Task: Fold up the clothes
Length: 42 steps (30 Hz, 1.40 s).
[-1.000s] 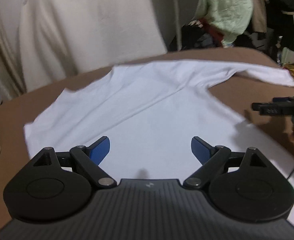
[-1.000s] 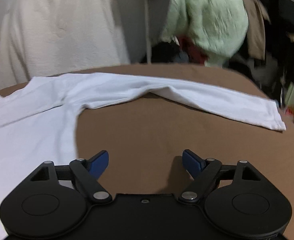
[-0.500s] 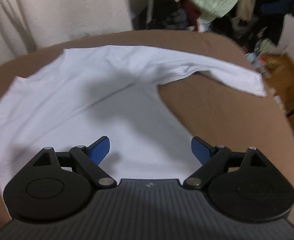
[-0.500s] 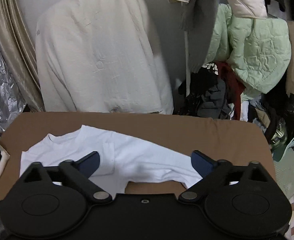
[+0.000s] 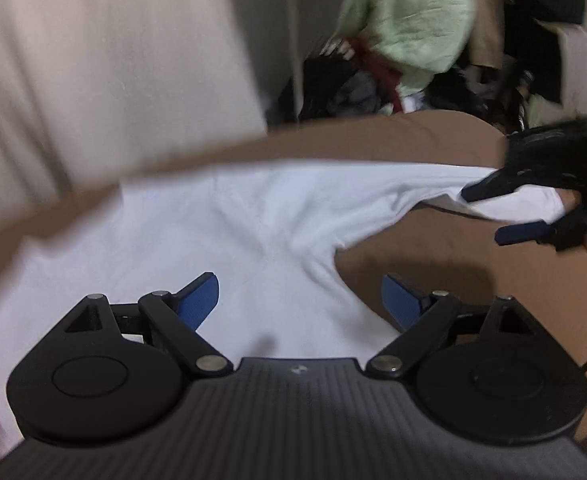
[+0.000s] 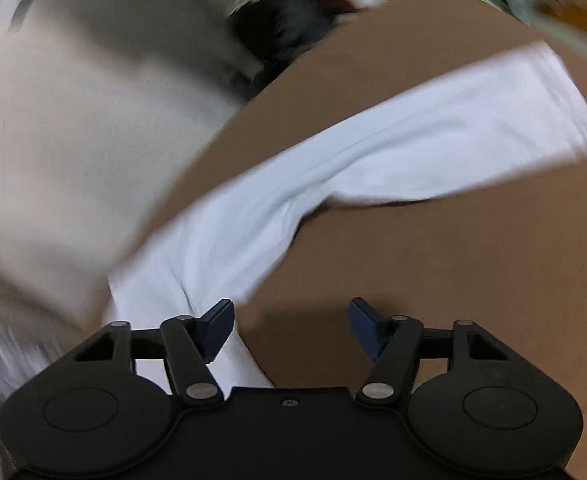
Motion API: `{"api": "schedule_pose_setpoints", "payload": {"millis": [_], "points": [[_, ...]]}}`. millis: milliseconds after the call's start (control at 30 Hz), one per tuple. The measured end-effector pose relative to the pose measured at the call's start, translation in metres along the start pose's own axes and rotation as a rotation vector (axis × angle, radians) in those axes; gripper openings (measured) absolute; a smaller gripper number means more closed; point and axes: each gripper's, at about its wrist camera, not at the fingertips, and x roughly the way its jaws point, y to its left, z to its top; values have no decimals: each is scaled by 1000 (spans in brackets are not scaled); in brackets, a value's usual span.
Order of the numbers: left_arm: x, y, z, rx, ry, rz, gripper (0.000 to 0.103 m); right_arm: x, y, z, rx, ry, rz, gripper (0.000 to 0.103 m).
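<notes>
White long-sleeved cotton shirt (image 5: pixel 221 240) lies spread on brown table (image 5: pixel 433 248); right gripper (image 5: pixel 505 210), jaws wide, straddles sleeve end, positioned for a fold; left gripper (image 5: pixel 299 300) wide open, empty, above torso

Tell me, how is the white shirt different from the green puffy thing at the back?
Colour: the white shirt is plain white, and the green garment is pale green.
Pose: the white shirt lies spread on the brown table, while the green garment hangs up behind it.
Surface: the white shirt looks smooth, and the green garment looks crinkled and puffy.
Both are soft clothing.
</notes>
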Motion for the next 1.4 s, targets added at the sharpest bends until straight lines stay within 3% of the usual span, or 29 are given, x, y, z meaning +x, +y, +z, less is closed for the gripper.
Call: {"api": "schedule_pose_setpoints", "payload": {"millis": [67, 100, 167, 233, 300, 467, 500, 533, 600, 667, 700, 733, 767, 900, 1000, 1133, 1233, 1333, 1400], "points": [[19, 8, 1, -146, 51, -149, 88, -5, -15, 6, 75, -25, 16, 69], [27, 8, 2, -153, 43, -188, 88, -6, -22, 8, 85, -29, 9, 69], [42, -7, 8, -37, -3, -147, 86, -8, -35, 13, 109, -36, -3, 69], [59, -21, 15, 87, -36, -115, 75, -8, -58, 21, 200, -49, 15, 66], [72, -29, 19, 143, -41, -128, 73, -7, -79, 36, 276, -105, 11, 57], [89, -38, 15, 260, -63, -154, 64, 16, -123, 47, 393, -161, -38, 57], [90, -38, 12, 286, -79, -143, 61, 22, -130, 47, 435, -169, -35, 58], [93, -36, 9, 308, -86, -131, 56, 28, -137, 46, 473, -179, -33, 66], [102, -29, 4, 333, -88, -105, 55, 38, -128, 46, 436, -253, -52, 79], [110, -18, 2, 307, -74, -95, 55, 51, -100, 49, 271, -318, -139, 81], [113, -10, 2, 277, -65, -100, 55, 59, -84, 50, 173, -353, -186, 64], [112, 1, 3, 227, -63, -110, 55, 62, -77, 51, 132, -377, -200, 23], [111, 13, 3, 176, -60, -120, 55, 65, -71, 52, 91, -400, -215, 9], [96, 59, 5, 9, -85, -137, 55, 61, -30, 43, -144, -525, -194, 9], [74, 98, 4, -110, -117, -138, 55, 53, 24, -7, -468, -559, -31, 9], [49, 147, -12, -317, -83, -176, 56, 43, 94, -75, -897, -583, 194, 8], [32, 189, -35, -531, -90, -184, 56, 48, 121, -135, -1119, -477, 286, 8], [22, 224, -63, -683, -89, -146, 56, 64, 127, -170, -1192, -351, 321, 8], [22, 238, -81, -757, -52, -154, 56, 73, 127, -188, -1248, -271, 299, 9]]}}
